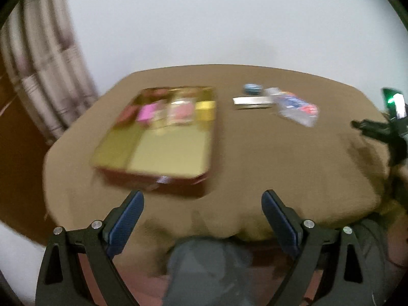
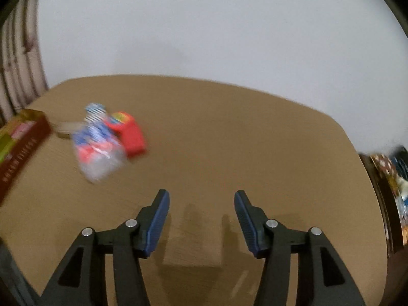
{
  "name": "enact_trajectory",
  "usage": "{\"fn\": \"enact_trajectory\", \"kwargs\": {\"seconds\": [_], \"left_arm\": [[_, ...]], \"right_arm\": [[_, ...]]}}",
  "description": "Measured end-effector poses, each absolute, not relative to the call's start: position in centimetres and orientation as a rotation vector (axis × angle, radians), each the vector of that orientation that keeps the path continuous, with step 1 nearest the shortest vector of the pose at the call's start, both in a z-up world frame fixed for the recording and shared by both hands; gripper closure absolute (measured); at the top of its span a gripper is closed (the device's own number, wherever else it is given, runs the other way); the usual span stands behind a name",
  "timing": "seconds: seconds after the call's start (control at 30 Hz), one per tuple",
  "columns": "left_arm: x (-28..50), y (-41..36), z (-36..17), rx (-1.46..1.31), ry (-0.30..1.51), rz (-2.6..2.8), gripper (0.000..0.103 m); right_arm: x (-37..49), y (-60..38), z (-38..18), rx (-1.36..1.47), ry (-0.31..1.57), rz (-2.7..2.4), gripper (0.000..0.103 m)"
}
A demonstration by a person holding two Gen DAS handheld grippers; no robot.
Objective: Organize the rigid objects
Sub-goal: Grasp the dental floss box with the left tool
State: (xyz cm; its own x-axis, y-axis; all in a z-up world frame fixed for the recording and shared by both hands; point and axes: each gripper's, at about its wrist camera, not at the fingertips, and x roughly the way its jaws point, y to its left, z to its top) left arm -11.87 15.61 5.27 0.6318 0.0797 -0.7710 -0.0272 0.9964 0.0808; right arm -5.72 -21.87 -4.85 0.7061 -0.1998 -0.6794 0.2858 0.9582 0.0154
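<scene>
A red-walled box with a gold inside (image 1: 168, 153) sits on the left of the brown table; a pink item (image 1: 149, 112) and a yellow block (image 1: 205, 109) lie among others at its far end. To its right are a small blue round thing (image 1: 251, 88), a flat pale box (image 1: 251, 102) and a clear bottle with a blue and red label (image 1: 295, 108). In the right wrist view the bottle (image 2: 99, 150) lies beside a red object (image 2: 131, 135), with the box corner (image 2: 23, 140) at far left. My left gripper (image 1: 202, 199) is open over the near table edge. My right gripper (image 2: 201, 196) is open above bare table.
A curtain (image 1: 38, 76) hangs at the left and a white wall stands behind the table. A person's grey-clad leg (image 1: 204, 267) is below the near edge. Colourful clutter (image 2: 390, 178) sits beyond the table's right edge. Both views are blurred.
</scene>
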Motion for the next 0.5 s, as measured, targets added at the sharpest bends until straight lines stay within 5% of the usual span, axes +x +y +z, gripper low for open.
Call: {"fn": "enact_trajectory", "kwargs": {"seconds": [0.5], "left_arm": [[7.1,5.6,2.4,-0.472,1.183,-0.011,0.011]], "right_arm": [[-8.5,-27.1,-5.9,0.369,0.652,-0.178,0.048]]}}
